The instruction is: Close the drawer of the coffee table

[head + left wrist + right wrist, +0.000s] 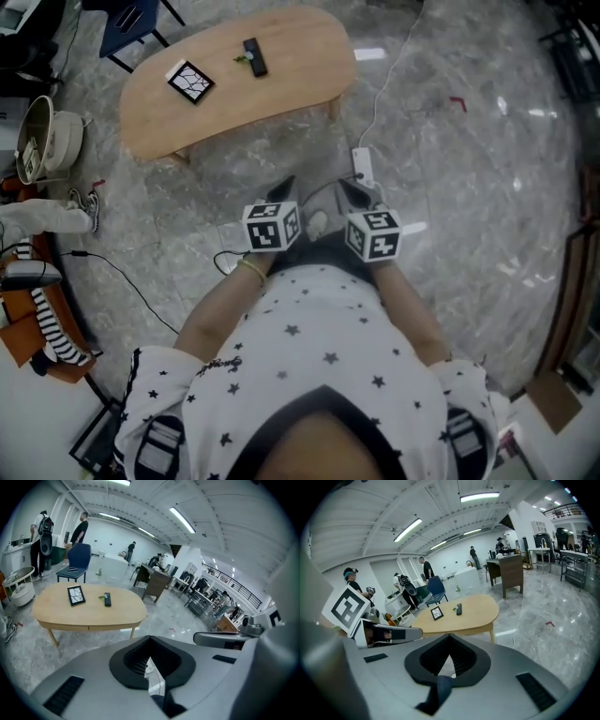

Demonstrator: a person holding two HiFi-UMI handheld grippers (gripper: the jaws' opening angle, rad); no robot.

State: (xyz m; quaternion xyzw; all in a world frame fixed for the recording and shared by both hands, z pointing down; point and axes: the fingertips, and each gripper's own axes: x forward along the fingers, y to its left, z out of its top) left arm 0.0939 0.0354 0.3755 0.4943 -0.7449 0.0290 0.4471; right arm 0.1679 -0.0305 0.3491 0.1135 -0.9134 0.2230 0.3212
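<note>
The oval wooden coffee table point(281, 80) stands on the marble floor ahead of me, apart from both grippers. A framed black tile point(190, 81) and a black remote point(255, 56) lie on its top. In the left gripper view the table's point(56, 609) front apron point(93, 627) shows one thin seam and looks flush, with nothing sticking out. My left gripper point(284, 187) point(150, 641) and right gripper point(354, 187) point(450, 639) are held side by side in front of my chest. Both point down toward the floor short of the table. Each is shut with nothing between its jaws.
A white power strip point(362, 165) with its cable lies on the floor just beyond the grippers. A blue chair point(127, 23) stands behind the table, a round white cart point(42, 136) to its left. Shoes point(84, 202) and clutter lie at far left. People stand far back point(79, 527).
</note>
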